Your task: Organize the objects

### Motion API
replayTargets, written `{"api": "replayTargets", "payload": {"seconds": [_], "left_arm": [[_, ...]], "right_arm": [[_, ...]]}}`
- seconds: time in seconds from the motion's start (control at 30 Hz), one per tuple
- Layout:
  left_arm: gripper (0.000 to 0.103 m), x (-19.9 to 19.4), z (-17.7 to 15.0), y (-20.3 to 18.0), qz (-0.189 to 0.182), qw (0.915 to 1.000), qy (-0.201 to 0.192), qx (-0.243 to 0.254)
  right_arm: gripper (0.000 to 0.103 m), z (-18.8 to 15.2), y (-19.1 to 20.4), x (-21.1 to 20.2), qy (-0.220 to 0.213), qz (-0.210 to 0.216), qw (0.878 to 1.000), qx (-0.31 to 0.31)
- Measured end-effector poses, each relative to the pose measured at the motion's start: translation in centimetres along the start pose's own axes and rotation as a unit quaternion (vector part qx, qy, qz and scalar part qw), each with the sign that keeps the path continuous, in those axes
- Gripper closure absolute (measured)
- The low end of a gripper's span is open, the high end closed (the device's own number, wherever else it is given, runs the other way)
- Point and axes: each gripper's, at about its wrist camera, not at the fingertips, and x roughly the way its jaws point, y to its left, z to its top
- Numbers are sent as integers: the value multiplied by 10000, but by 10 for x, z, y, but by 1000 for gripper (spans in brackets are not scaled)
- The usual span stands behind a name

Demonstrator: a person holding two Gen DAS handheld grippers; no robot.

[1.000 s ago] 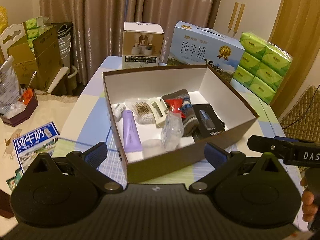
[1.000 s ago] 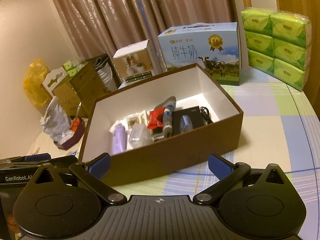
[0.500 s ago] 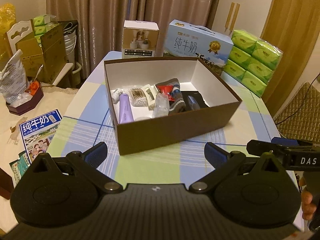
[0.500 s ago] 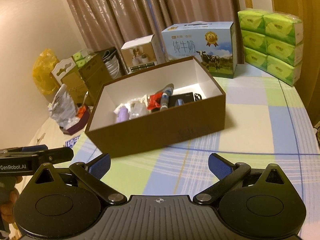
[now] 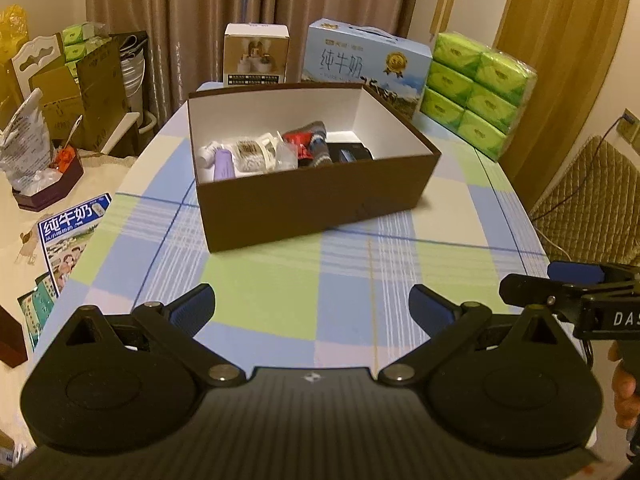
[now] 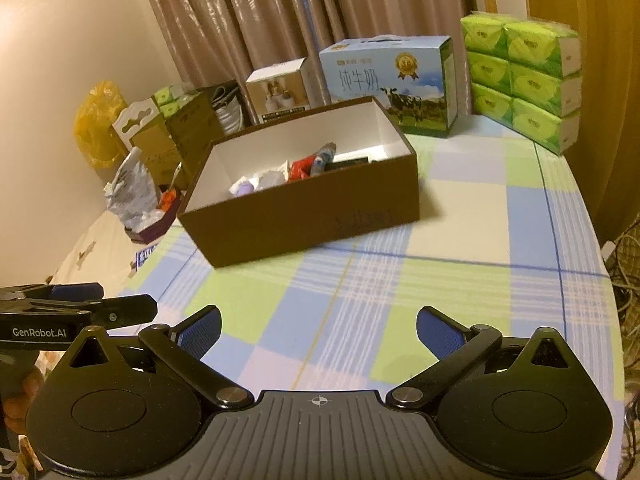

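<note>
Brown box (image 5: 316, 196) on table | left gripper (image 5: 312, 308) spread (empty), level | right gripper (image 6: 318, 330) spread, level

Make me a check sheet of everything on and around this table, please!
Surface: checked tablecloth, bare in front of the grippers.
Job's things: open brown box holds a purple tube, sock, clear bags and small items.
Clutter: milk carton, small white box and green tissue packs stand behind the brown box.
Grippers: left gripper and right gripper both open, empty, away from the brown box.
Cables: a thin cable runs over the chair at the table's right.
Surroundings: curtains, cardboard boxes, bags on the left.
</note>
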Motion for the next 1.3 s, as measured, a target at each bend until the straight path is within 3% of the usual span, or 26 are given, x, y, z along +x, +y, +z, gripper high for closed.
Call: {"api": "replayTargets", "payload": {"seconds": [0.57, 1.3], "left_arm": [[1, -41, -60, -34, 17, 9999, 116, 55], [1, -69, -93, -61, -12, 9999, 98, 79]], "right_arm": [[2, -51, -4, -53, 39, -124, 9997, -195], [2, -82, -15, -79, 58, -219, 9995, -233]]}}
